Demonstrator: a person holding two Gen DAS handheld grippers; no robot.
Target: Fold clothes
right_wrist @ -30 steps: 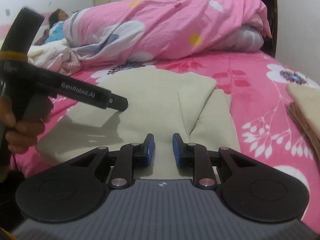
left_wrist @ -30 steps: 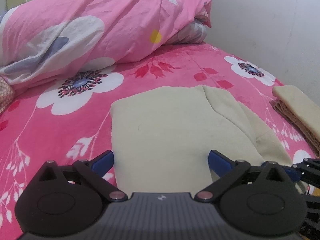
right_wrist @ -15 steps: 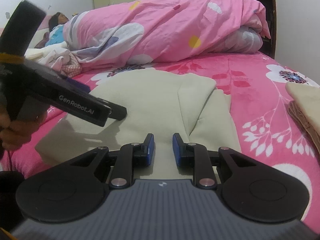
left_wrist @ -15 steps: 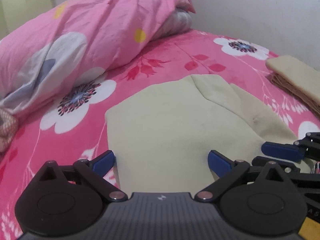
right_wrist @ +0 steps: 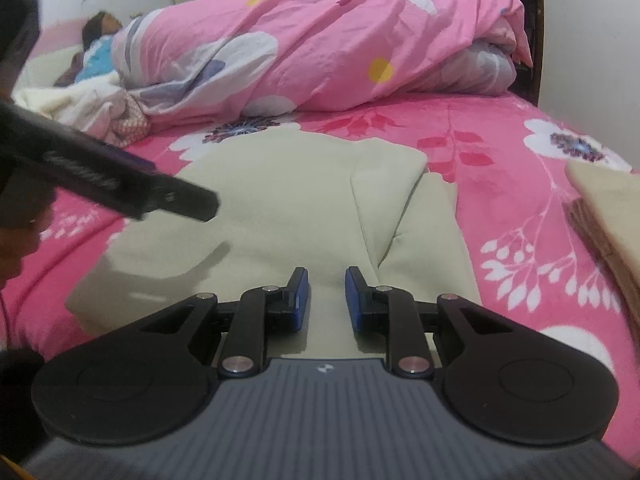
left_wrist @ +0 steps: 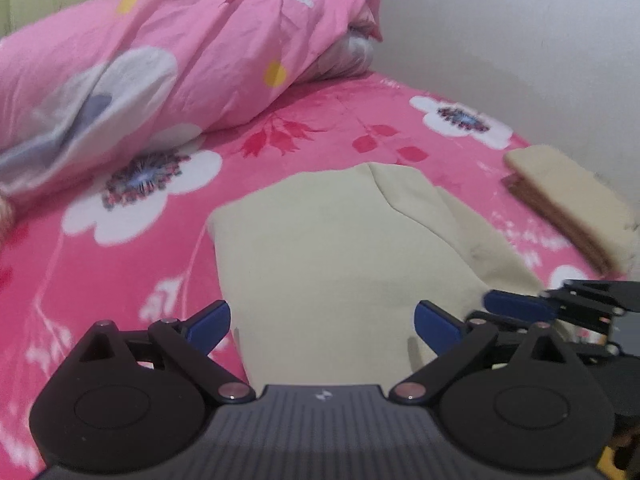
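A: Where are your tools?

B: Your left tool [left_wrist: 322, 316] is spread wide over the near edge of the beige garment [left_wrist: 344, 248]. Your right tool [right_wrist: 327, 300] has its jaws nearly together, a narrow gap left, grasping nothing.

A: And the garment?

B: Flat on the pink floral bed [right_wrist: 500, 208], partly folded; a folded stack [left_wrist: 568, 200] lies far right, the rolled duvet [right_wrist: 320, 48] beyond
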